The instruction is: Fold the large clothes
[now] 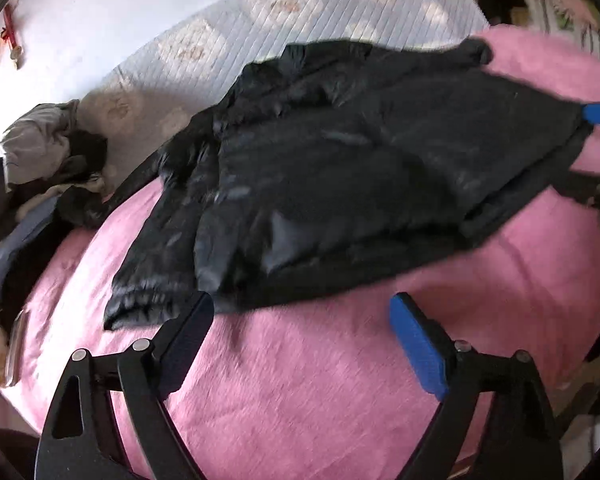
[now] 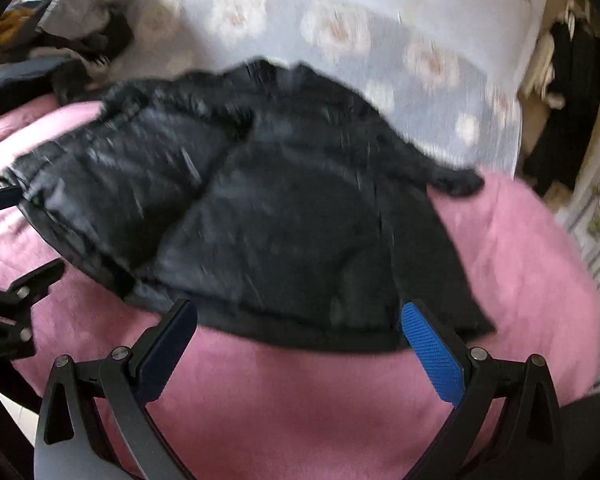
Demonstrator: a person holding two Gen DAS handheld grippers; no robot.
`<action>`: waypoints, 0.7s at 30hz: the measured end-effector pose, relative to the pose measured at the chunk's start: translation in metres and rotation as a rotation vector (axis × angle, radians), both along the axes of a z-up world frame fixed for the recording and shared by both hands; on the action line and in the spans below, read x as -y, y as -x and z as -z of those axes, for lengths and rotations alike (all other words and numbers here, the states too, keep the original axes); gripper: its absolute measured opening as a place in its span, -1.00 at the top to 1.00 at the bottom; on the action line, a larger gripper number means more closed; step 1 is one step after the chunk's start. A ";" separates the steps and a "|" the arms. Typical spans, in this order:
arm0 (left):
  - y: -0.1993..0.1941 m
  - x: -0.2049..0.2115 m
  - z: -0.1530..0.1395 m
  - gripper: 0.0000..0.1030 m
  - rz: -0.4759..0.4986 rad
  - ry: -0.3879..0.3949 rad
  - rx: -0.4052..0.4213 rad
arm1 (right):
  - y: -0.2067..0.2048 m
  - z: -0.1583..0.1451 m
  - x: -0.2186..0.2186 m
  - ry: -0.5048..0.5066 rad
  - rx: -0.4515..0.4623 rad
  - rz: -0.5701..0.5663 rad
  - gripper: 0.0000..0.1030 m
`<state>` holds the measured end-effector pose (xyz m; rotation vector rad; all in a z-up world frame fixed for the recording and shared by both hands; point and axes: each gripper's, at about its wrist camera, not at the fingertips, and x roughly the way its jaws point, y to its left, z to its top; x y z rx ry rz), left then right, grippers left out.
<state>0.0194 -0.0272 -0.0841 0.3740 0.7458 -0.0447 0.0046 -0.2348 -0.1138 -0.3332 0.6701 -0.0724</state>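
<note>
left gripper [image 1: 302, 312] tilted down, jaws wide, nothing between | right gripper [image 2: 300, 316] likewise angled down – spread, empty (views blurred) | black jacket [image 1: 320, 184] just ahead of both fingertips, spread on pink blanket [image 1: 300, 380] | clothes pile [image 1: 40, 168] far left – apart

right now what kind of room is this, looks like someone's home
Most likely a bedroom in a home. A black jacket lies spread on a pink blanket over a quilted floral mattress, a heap of other clothes sits at one end, and dark garments seem to hang at the side.
</note>
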 end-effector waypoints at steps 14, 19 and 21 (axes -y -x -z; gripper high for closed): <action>-0.030 -0.013 -0.004 -0.40 -0.050 0.012 -0.007 | -0.027 0.014 0.003 0.097 -0.065 0.098 -1.00; -0.038 -0.001 -0.020 -0.33 -0.081 -0.230 0.126 | -0.041 -0.002 0.008 0.163 -0.016 0.113 -0.93; -0.044 -0.001 -0.030 -0.47 -0.048 -0.269 0.119 | -0.047 -0.017 0.008 0.188 -0.013 0.060 -0.87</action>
